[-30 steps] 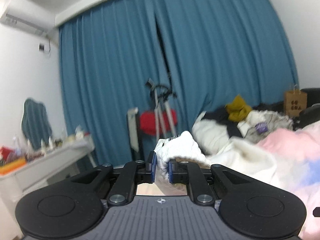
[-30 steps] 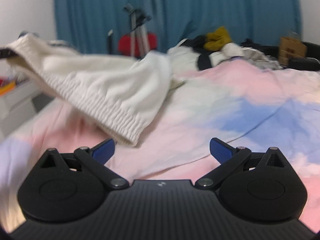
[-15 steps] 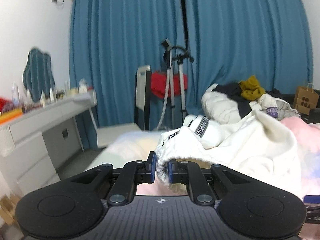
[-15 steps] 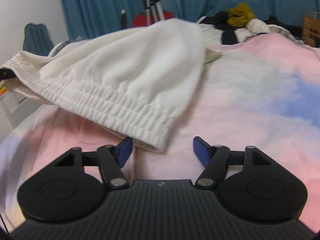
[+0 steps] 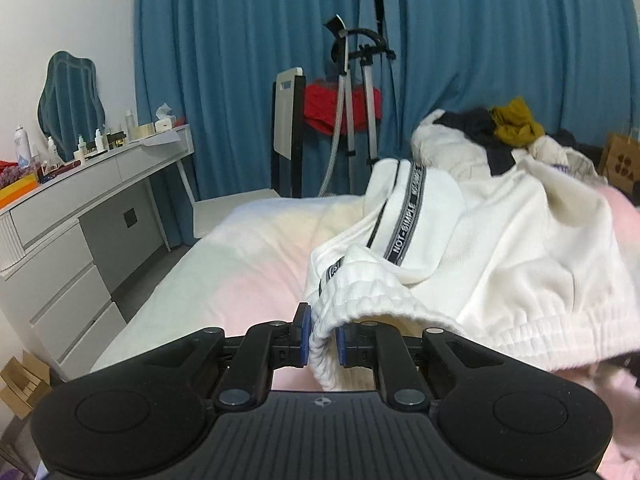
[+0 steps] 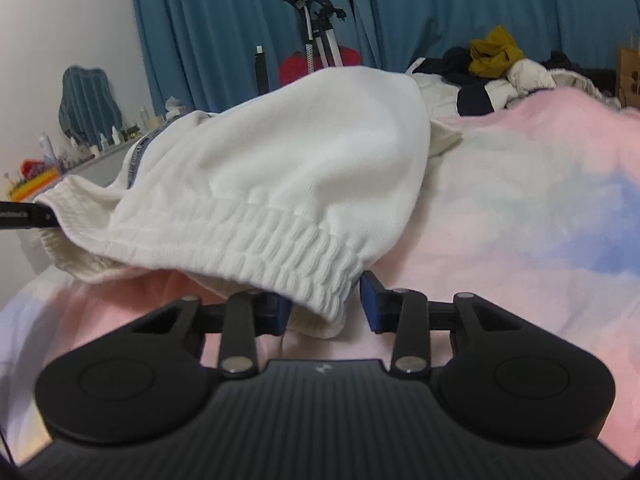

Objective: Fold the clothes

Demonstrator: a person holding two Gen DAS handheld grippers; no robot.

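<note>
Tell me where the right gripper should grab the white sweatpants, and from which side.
Grip the white sweatpants at the ribbed waistband corner, coming in level from its open near end. That corner hangs free between the closing right gripper, while the left gripper pinches the waistband's other end.

Pastel pink-and-blue bed (image 6: pixel 520 200) — white trousers (image 6: pixel 280 168) draped across, clothes pile (image 6: pixel 492 68) beyond.

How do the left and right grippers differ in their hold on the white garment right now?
The left gripper is clamped on the white garment's ribbed waistband; the right gripper is closing, a gap beside its right pad. The left holds one waistband corner, the right straddles the other. Both point across the bed.
</note>
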